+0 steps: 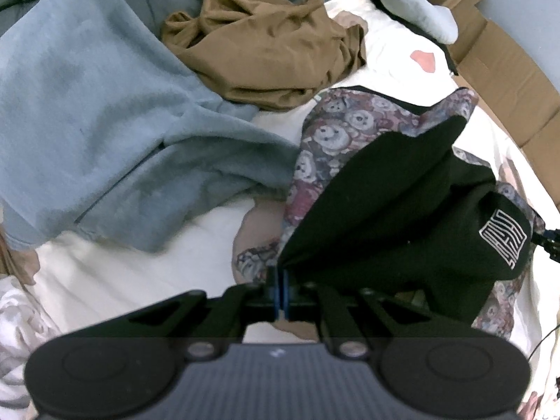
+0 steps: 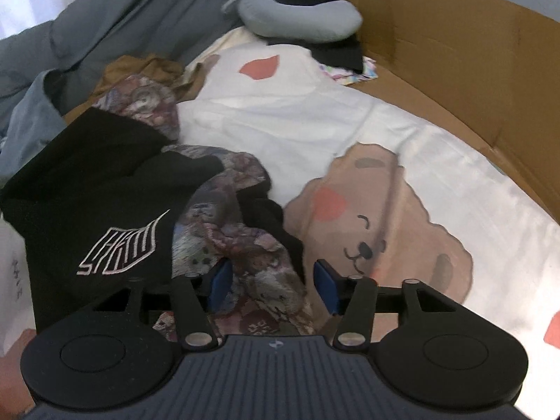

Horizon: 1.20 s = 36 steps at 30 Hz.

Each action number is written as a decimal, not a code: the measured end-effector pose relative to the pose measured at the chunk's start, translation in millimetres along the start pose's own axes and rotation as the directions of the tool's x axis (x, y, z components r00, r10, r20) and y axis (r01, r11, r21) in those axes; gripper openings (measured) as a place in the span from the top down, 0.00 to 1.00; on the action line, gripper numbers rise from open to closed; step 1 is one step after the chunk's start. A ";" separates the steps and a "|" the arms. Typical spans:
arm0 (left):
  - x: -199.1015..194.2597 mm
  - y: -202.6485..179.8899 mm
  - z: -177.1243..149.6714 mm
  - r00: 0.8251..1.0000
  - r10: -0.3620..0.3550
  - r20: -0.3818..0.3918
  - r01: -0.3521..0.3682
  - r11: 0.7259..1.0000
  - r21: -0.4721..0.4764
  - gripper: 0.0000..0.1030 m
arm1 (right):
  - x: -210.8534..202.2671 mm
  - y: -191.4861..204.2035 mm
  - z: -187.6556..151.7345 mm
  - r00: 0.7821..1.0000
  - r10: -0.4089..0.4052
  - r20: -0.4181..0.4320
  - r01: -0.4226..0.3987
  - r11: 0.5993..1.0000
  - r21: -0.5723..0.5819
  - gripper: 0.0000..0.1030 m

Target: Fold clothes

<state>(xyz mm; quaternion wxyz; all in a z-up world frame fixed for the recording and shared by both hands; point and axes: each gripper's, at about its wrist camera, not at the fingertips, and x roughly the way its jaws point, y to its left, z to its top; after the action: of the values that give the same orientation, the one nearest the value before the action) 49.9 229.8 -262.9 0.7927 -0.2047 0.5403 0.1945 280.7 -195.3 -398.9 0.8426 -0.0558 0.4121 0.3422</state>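
A black garment with a teddy-bear print lining and a white embroidered logo lies bunched on the white bedsheet. My left gripper is shut on a black corner of it, which rises taut from the pads. The right wrist view shows the same garment at the left, its printed lining spilling between the blue pads. My right gripper stands open around that lining, with the pads apart from the cloth on the right side.
A light blue fleece and a crumpled brown garment lie beyond the black one. A grey neck pillow sits at the far end. Cardboard walls run along the right. The sheet bears a bear print.
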 end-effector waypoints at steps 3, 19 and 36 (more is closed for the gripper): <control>0.5 -0.1 -1.1 1.000 -0.010 -0.006 0.010 1.000 0.005 0.98 | -0.7 3.2 -1.2 1.000 0.012 -0.014 -0.012 1.000 -0.005 0.86; 0.6 -6.9 -1.3 0.998 -0.058 -0.014 0.057 0.998 -0.034 0.68 | -69.1 -8.8 -30.9 0.999 -0.029 0.014 0.025 0.977 0.211 0.98; 31.8 -107.7 60.7 0.976 -0.196 0.100 0.181 0.974 0.139 0.41 | -128.3 -23.4 -62.9 0.995 -0.094 0.039 0.069 0.904 0.423 0.99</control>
<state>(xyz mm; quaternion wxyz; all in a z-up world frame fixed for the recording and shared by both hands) 165.0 174.5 -260.2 0.8484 -0.1923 0.4841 0.0943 199.4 -304.8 -350.4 0.8601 0.1199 0.4486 0.2113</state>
